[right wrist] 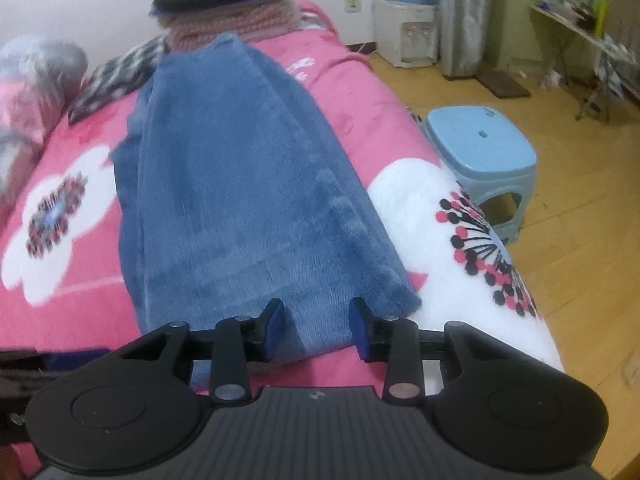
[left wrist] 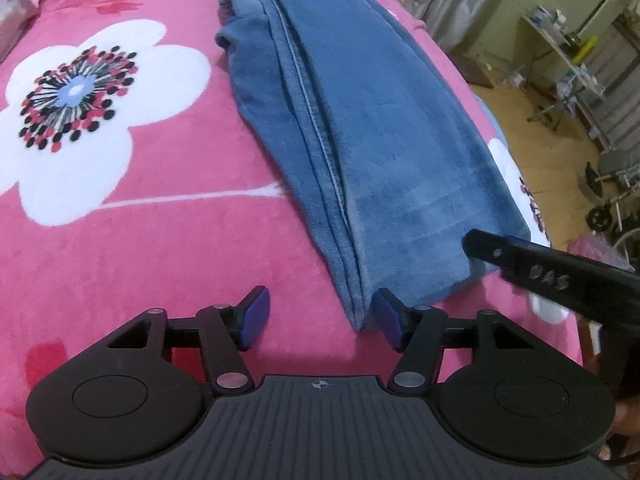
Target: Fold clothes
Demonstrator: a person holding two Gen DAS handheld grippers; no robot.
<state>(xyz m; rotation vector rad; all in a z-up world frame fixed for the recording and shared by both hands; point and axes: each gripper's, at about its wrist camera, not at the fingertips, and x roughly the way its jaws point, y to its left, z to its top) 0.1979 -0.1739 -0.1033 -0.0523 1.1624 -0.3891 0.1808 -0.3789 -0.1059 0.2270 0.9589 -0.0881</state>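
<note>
Blue jeans [left wrist: 360, 128] lie folded lengthwise on the pink flowered blanket [left wrist: 140, 240], legs running away from me. My left gripper [left wrist: 320, 320] is open at the near hem, its right pad beside the hem's left corner. My right gripper [right wrist: 316, 328] is open, its jaws standing either side of the near hem of the jeans [right wrist: 240, 184], the cloth between the pads. The right gripper's finger also shows in the left wrist view [left wrist: 540, 272] over the hem's right corner.
A stack of folded clothes [right wrist: 224, 4] sits at the far end of the bed. A checked garment [right wrist: 116, 76] and pillows [right wrist: 36, 92] lie far left. A blue plastic stool [right wrist: 480, 152] stands on the wooden floor right of the bed edge.
</note>
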